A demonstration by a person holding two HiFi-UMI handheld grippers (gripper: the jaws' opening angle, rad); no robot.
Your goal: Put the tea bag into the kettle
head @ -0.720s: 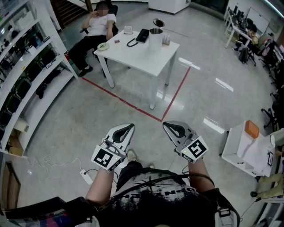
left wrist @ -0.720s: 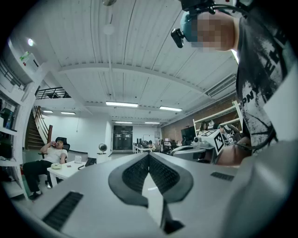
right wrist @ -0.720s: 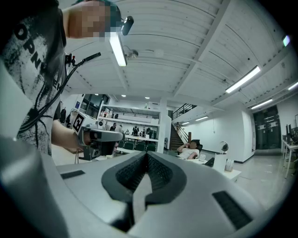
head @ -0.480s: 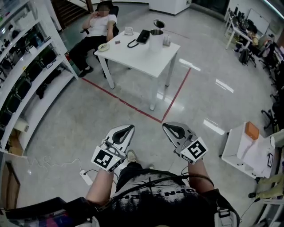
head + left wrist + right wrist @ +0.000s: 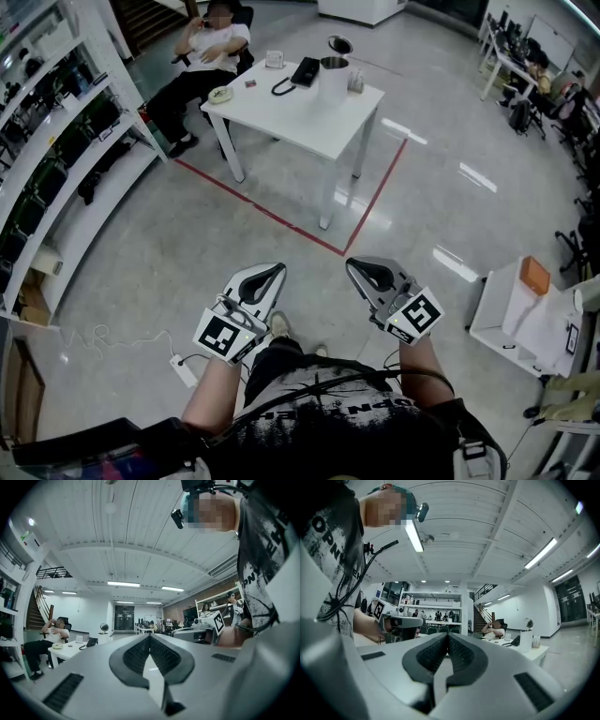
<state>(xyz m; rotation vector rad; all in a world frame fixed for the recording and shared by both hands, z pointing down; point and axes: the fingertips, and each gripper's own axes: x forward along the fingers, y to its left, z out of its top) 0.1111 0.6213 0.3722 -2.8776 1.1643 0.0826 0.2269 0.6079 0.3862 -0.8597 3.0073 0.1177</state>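
Note:
A white kettle [image 5: 330, 80] with its lid flipped open stands on the white table [image 5: 291, 117] far ahead, with a small holder [image 5: 354, 84] beside it. No tea bag can be made out at this distance. My left gripper [image 5: 271, 268] and right gripper [image 5: 355, 265] are held side by side at waist height, well short of the table. Both are shut with nothing between the pads. In the right gripper view the kettle [image 5: 526, 640] appears small at the right, and in the left gripper view the table [image 5: 65, 651] lies low at the left.
A person [image 5: 208, 52] sits at the table's far left corner. A black phone [image 5: 304, 72], a bowl [image 5: 219, 95] and a small box [image 5: 273, 60] lie on the table. Red floor tape [image 5: 281, 221] frames it. Shelving [image 5: 52, 150] lines the left, and a white cart [image 5: 520, 314] stands right.
Both grippers keep the same shut pose side by side. The table sits slightly higher in the head view, and the seated person has shifted their arms.

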